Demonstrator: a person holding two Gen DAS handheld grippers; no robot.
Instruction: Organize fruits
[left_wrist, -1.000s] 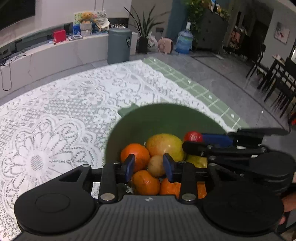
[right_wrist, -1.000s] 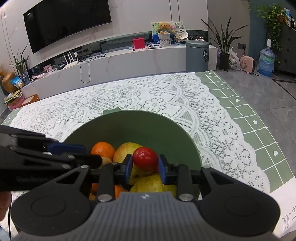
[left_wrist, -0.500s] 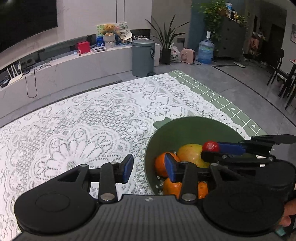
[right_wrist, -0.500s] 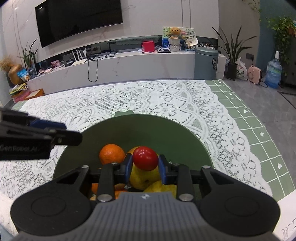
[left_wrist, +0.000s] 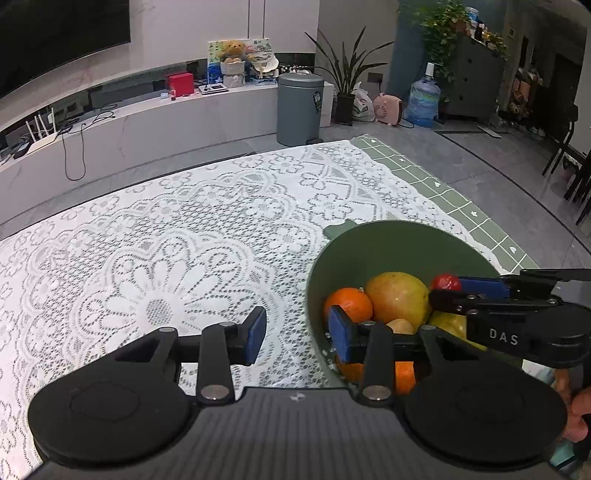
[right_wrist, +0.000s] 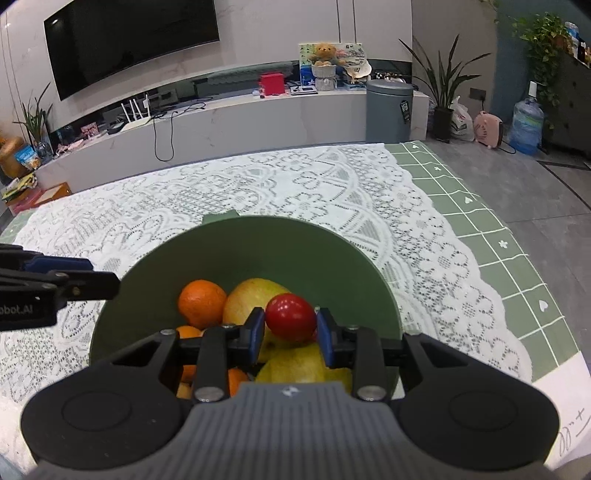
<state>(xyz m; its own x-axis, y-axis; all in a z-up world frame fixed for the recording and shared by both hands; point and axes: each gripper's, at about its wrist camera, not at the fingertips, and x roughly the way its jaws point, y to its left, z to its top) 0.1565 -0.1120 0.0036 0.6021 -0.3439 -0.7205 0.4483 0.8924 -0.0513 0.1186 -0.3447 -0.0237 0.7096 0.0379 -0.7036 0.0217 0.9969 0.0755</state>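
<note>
A green bowl (right_wrist: 258, 243) on the lace tablecloth holds oranges (right_wrist: 201, 302), a large yellow-red mango (right_wrist: 247, 299) and yellow fruit (right_wrist: 295, 365). My right gripper (right_wrist: 290, 326) hangs over the bowl's near side with a small red tomato (right_wrist: 290, 317) between its blue pads. The pads still touch it while the jaws are opening. In the left wrist view the same bowl (left_wrist: 388, 243) sits at the right, the right gripper (left_wrist: 443, 291) reaching in with the tomato (left_wrist: 445, 282). My left gripper (left_wrist: 297, 338) is open and empty, straddling the bowl's left rim.
The lace tablecloth (left_wrist: 166, 258) stretches left and far of the bowl, over a green checked cloth (right_wrist: 480, 206) along the table's right edge. A person's fingers (left_wrist: 576, 406) show at the far right. A grey bin (right_wrist: 388, 110) and a low white counter stand beyond the table.
My left gripper has drawn back leftward from over the fruit to the bowl's left rim, its jaws a little wider. The right gripper has kept still with the tomato.
</note>
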